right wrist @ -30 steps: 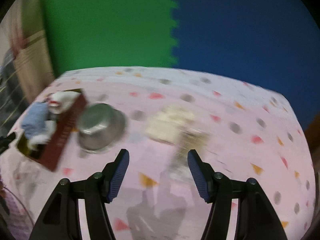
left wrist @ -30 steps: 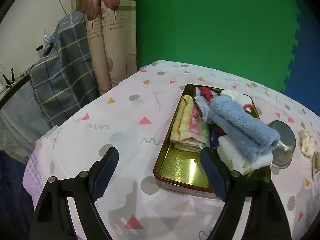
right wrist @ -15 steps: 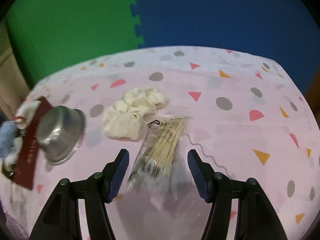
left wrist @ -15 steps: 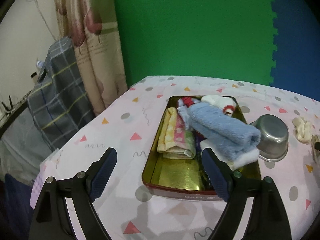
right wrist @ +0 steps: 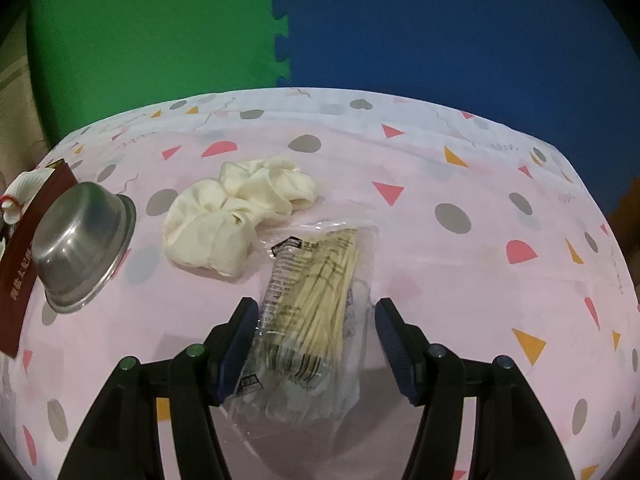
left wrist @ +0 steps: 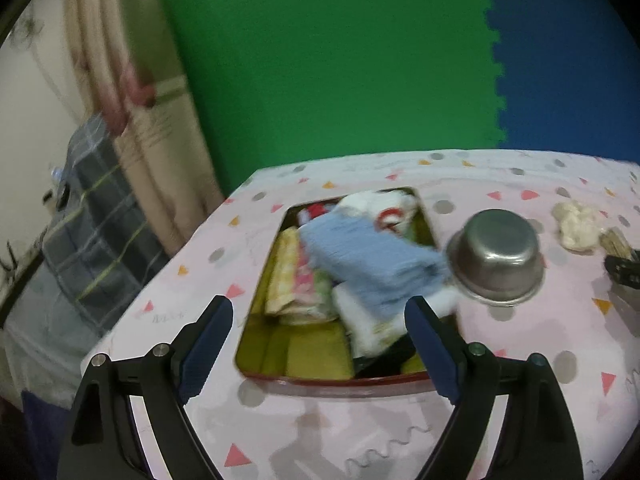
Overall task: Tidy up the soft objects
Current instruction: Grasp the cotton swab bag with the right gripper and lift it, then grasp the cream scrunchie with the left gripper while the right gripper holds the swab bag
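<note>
The right gripper (right wrist: 312, 344) has advanced, jaws wide, astride the skewer packet (right wrist: 308, 312); the left gripper (left wrist: 320, 344), also wide, hovers. Next, likely: reach the cream cloth (right wrist: 240, 216).

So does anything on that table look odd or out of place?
Yes: the steel bowl sits upside down against the red tin, and a clear packet of wooden sticks lies beside the crumpled cream cloth.

From my right wrist view, the tin's red side wall (right wrist: 18, 276) carries a column of light Chinese characters, too small for me to read. The clear packet of sticks (right wrist: 312, 300) has small black-and-white labels whose print I cannot make out. My left wrist view is too blurred to show any lettering.
</note>
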